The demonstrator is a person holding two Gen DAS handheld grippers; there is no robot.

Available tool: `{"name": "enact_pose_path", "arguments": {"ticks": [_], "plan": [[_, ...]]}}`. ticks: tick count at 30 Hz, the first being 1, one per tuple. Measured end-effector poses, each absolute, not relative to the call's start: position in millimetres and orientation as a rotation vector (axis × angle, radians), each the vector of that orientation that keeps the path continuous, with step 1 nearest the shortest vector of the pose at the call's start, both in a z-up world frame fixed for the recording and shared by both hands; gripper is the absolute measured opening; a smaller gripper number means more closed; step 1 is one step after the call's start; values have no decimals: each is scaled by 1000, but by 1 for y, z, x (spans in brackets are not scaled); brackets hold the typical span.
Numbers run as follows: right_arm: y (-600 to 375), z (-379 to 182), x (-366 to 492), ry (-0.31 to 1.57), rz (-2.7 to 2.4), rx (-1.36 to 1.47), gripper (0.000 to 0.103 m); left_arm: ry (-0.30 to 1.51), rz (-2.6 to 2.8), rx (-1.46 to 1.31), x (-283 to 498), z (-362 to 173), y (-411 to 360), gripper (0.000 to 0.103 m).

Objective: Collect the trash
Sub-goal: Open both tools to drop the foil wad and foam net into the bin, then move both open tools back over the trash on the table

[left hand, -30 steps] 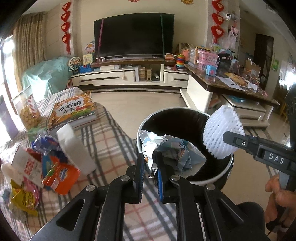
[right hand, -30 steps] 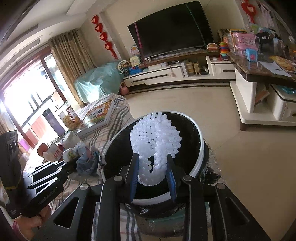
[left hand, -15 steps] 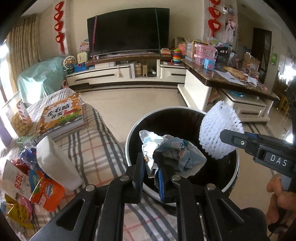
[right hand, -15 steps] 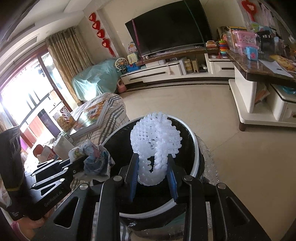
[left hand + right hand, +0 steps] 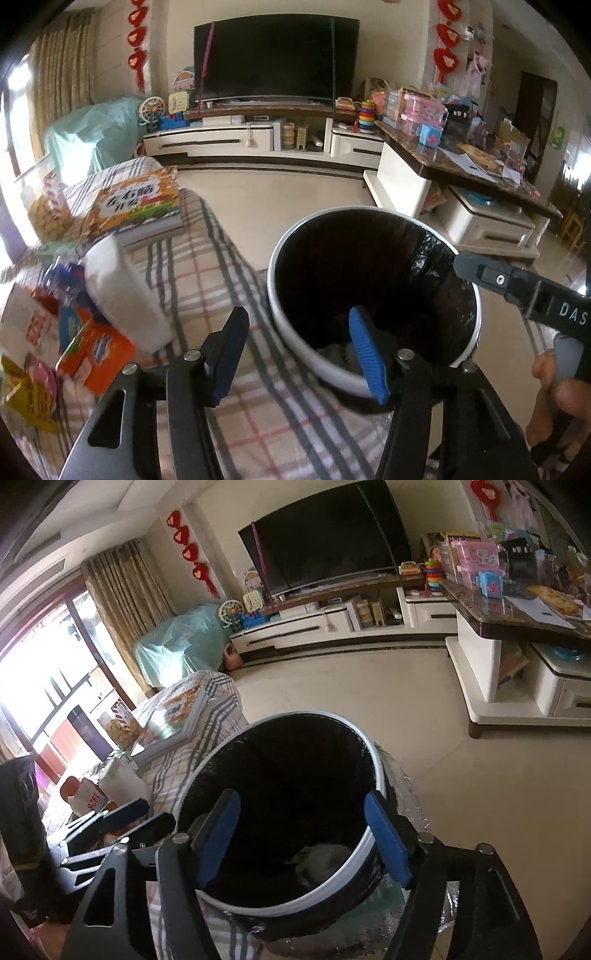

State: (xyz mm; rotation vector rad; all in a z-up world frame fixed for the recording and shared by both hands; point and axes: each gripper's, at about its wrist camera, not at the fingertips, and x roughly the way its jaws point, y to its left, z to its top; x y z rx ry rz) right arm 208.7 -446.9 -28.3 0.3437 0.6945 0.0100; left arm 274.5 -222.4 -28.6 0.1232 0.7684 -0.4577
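Both the left tongs point(image 5: 299, 350) and the right tongs point(image 5: 303, 834) hang over the bin point(image 5: 373, 755), jaws opening and nothing between them. Crumpled trash point(image 5: 321, 860) lies at the bin's bottom; wrappers point(image 5: 92, 350) sit at the plaid tabletop's point(image 5: 207, 280) left edge.

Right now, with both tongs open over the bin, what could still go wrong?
1. The left tongs straddle the trash bin rim as they open; pulling back carelessly might catch the rim and tip the bin.
2. The white roll lies beside the snack wrappers still to collect; it could get knocked off the plaid cloth.
3. The right tongs, also opening and empty, sit close to the left; they may collide.
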Motion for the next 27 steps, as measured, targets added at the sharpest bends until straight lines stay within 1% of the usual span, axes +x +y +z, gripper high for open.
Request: {"name": "enact_pose_path", "arguments": {"ticks": [1,2,4,8,15,27], "plan": [[-445,-27,207,687,13,345,81,767,-449,118,270,-29,-217,63],[-441,-26,204,679,18,346,84,768,-441,113,265,-30,-212,64],[-434,-25,200,667,27,346,87,769,-438,101,255,-32,-202,64],[-417,-24,193,653,50,350,89,767,-411,76,233,-35,-176,64],[-381,-23,186,642,109,338,90,768,-340,40,203,-36,-131,64],[-313,-34,182,687,233,303,90,761,-230,-23,156,-27,-61,64]]}}
